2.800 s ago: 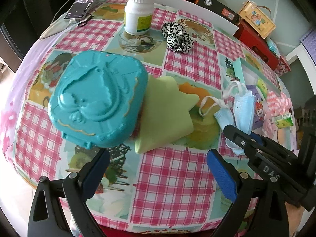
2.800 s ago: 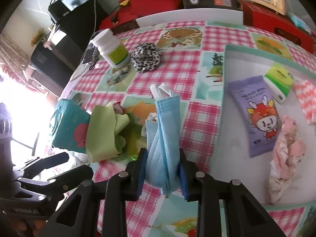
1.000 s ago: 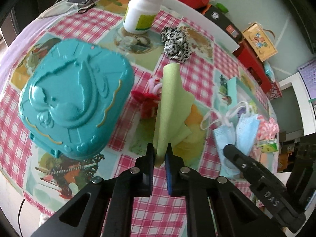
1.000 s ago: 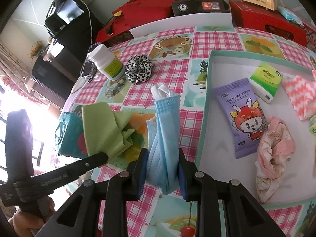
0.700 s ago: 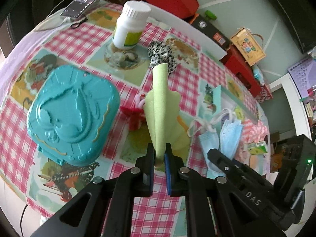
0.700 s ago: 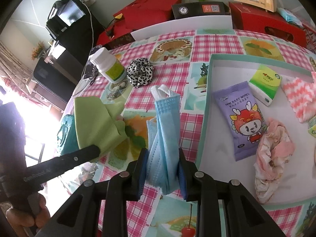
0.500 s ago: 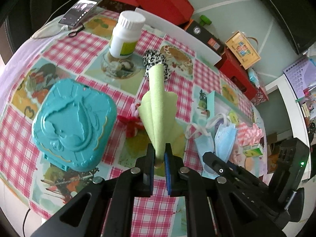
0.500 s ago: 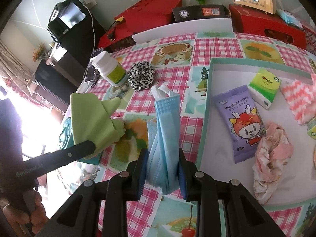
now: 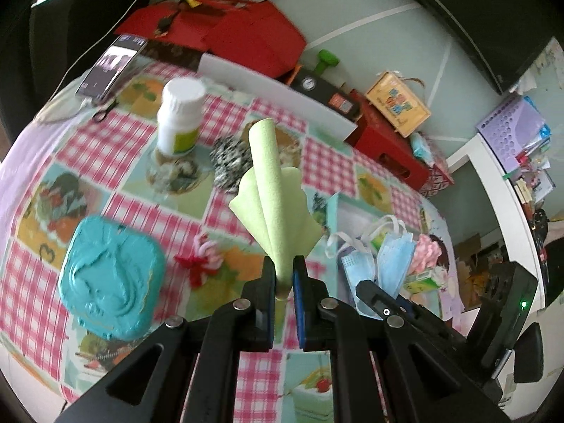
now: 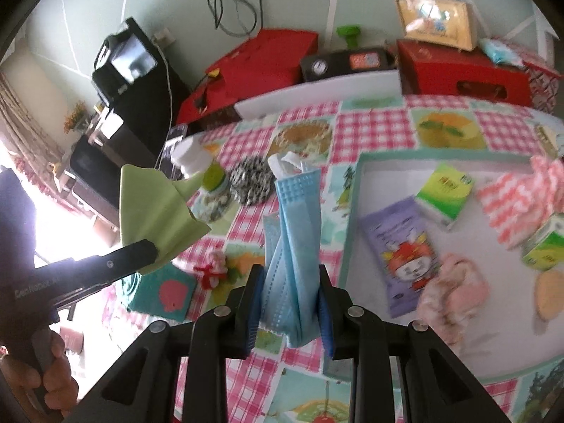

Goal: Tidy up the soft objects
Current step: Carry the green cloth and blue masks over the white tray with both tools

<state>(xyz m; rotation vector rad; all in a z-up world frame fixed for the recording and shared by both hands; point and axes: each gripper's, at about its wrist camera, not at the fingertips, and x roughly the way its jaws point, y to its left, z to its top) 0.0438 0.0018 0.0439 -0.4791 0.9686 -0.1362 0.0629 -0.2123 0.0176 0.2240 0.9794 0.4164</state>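
Both hands are higher than a moment ago, and the green cloth (image 9: 278,204), which was lying beside the teal box (image 9: 111,278) on the table, now hangs free in the air above the checked tablecloth (image 9: 105,148).

Ahead and to the right of the right gripper (image 10: 290,303) lies the big tray with the teal rim (image 10: 352,211), already keeping a purple wipes pack (image 10: 402,257), a green tissue pack (image 10: 444,195) and a pink crumpled cloth (image 10: 454,299). To the left of the left gripper (image 9: 282,282) stays the teal box, and beyond its tips stand the white bottle (image 9: 179,120) and the leopard scrunchie (image 9: 231,162). A small red and pink bow (image 9: 202,257) is on the cloth just left of its tips.

The left gripper is pressed together on the lower corner of the green cloth, which stands up from the jaws like a fan. The right gripper pinches the bunched blue masks (image 10: 296,246) between its blue pads; the white ear loops stick out at the top.

The step in hand seems to be the carrying of both soft things to the tray. To do it well, I think each hand should keep its pinch firm, travel high enough that the hanging ends do not sweep the bottle or the bow, and lower over a bare part of the tray before it lets go, one hand after the other so the grippers do not cross.
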